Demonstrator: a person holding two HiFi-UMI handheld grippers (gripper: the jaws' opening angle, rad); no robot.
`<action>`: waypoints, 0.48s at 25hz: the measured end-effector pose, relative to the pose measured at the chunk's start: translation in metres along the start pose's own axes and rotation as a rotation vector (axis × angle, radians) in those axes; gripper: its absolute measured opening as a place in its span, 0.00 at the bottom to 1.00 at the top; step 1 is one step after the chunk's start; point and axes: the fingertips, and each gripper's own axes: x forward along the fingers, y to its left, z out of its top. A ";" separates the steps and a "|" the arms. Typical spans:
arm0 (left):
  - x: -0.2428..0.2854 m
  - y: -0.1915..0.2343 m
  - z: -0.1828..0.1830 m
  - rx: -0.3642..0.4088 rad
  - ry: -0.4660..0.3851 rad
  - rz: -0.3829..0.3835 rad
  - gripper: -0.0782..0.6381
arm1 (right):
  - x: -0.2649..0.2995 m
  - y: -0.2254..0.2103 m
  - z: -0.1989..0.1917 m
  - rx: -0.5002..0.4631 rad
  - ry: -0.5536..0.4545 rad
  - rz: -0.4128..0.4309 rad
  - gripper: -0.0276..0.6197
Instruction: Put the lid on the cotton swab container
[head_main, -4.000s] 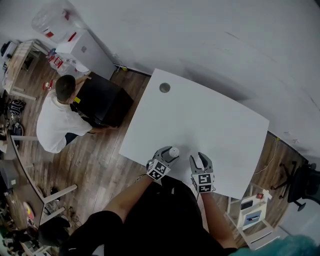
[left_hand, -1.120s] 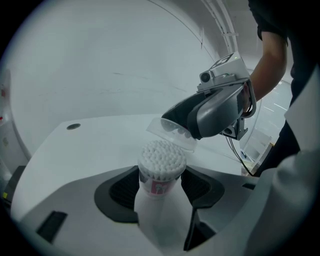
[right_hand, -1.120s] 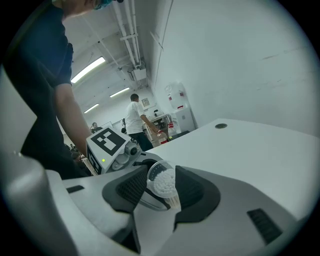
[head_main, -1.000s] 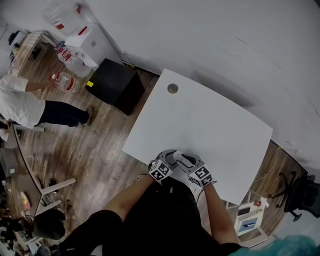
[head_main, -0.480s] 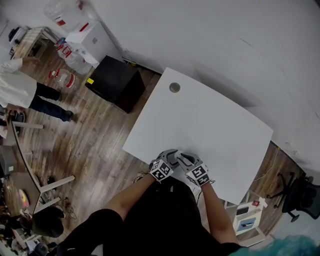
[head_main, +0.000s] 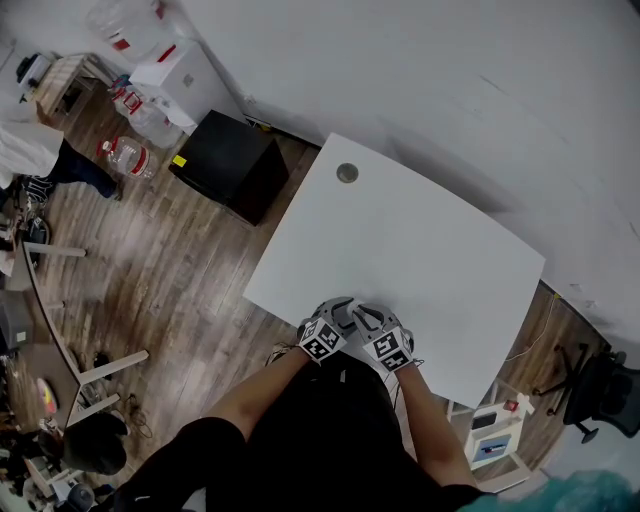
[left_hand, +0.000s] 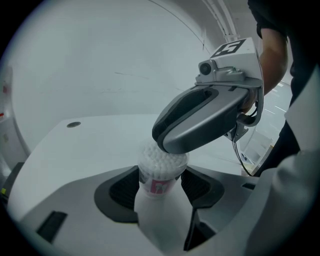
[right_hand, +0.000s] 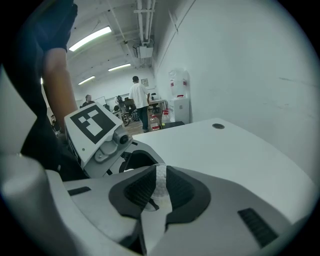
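A clear cotton swab container (left_hand: 159, 176) with a red label stands upright between my left gripper's (left_hand: 161, 189) pads, which are shut on it; white swab tips fill its top. My right gripper (left_hand: 172, 142) hangs directly over that top, touching it. In the right gripper view its jaws (right_hand: 161, 192) have just been closing on a thin, whitish, translucent lid (right_hand: 161, 181), seen edge-on between the pads. Whether the lid sits on the container is hidden. In the head view both grippers (head_main: 335, 318) (head_main: 366, 321) meet at the white table's (head_main: 400, 240) near edge.
A round grommet (head_main: 347, 173) marks the table's far left corner. On the wooden floor to the left stand a black cabinet (head_main: 225, 165) and water bottles (head_main: 125, 155), and a person (head_main: 25, 140) stands beyond them. An office chair (head_main: 600, 385) is at the right.
My right gripper, apart from the left four seconds ago, now sits against it over the container and has rolled slightly. The person on the floor has walked off to the left.
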 end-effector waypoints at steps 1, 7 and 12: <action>0.000 0.000 0.000 0.000 -0.002 -0.001 0.48 | 0.001 -0.001 -0.001 0.002 0.009 -0.008 0.16; 0.001 0.001 0.001 -0.002 -0.001 0.000 0.48 | 0.004 -0.002 -0.002 -0.062 0.086 -0.019 0.14; 0.002 0.002 -0.001 0.014 0.007 0.001 0.48 | 0.006 -0.002 -0.002 -0.059 0.079 -0.077 0.14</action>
